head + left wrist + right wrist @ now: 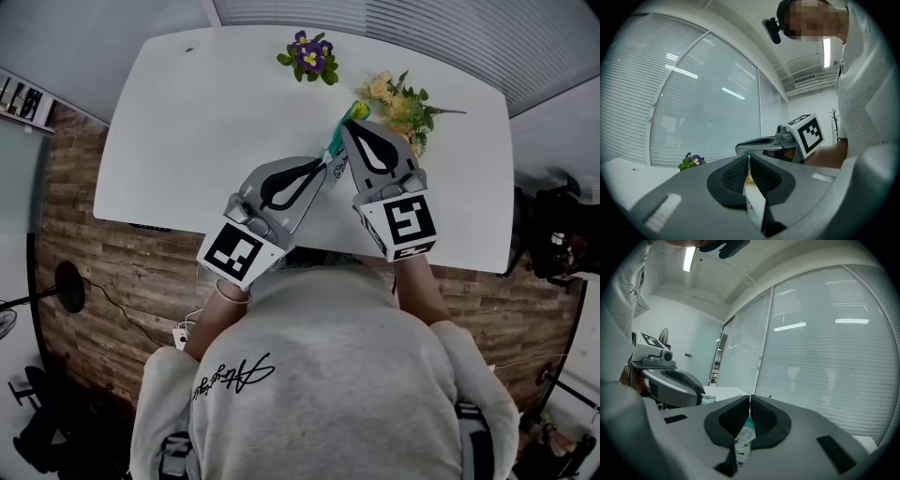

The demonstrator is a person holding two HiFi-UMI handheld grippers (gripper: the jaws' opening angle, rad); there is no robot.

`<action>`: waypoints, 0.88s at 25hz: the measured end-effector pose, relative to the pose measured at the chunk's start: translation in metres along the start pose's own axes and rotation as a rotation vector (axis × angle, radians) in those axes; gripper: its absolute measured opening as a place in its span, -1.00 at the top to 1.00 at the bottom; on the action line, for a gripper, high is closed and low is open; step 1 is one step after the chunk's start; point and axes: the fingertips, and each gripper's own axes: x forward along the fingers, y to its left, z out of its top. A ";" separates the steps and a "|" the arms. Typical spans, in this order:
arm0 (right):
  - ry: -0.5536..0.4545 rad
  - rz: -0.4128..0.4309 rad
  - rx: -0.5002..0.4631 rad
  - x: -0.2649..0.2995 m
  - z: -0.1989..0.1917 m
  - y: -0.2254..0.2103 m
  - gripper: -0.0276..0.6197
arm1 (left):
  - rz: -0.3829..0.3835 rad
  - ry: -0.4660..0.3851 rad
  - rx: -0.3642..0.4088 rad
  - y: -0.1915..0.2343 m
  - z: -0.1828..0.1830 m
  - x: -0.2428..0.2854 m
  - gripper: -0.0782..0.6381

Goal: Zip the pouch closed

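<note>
Teal-and-white printed plastic pouch [743, 439] is clamped tight in both the left gripper [749, 158] and the right gripper [750, 398], and how far it's sealed stays hidden, probably mid-zip.

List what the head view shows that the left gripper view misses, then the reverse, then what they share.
Head view only: the wood-look floor and the marker cube on the left tongs. Left gripper view only: the ceiling lamp, the coat stand, and a close look at the left pads shut on the pouch. Both: the purple pansy plant, the white table and the right tongs.
</note>
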 end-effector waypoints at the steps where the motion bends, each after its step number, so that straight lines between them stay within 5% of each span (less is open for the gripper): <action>1: -0.002 0.005 0.003 0.000 -0.001 -0.002 0.89 | 0.005 0.001 -0.003 0.000 0.000 0.002 0.75; 22: -0.043 0.091 0.019 -0.006 -0.002 -0.039 0.89 | 0.099 -0.005 -0.019 -0.015 0.011 0.026 0.75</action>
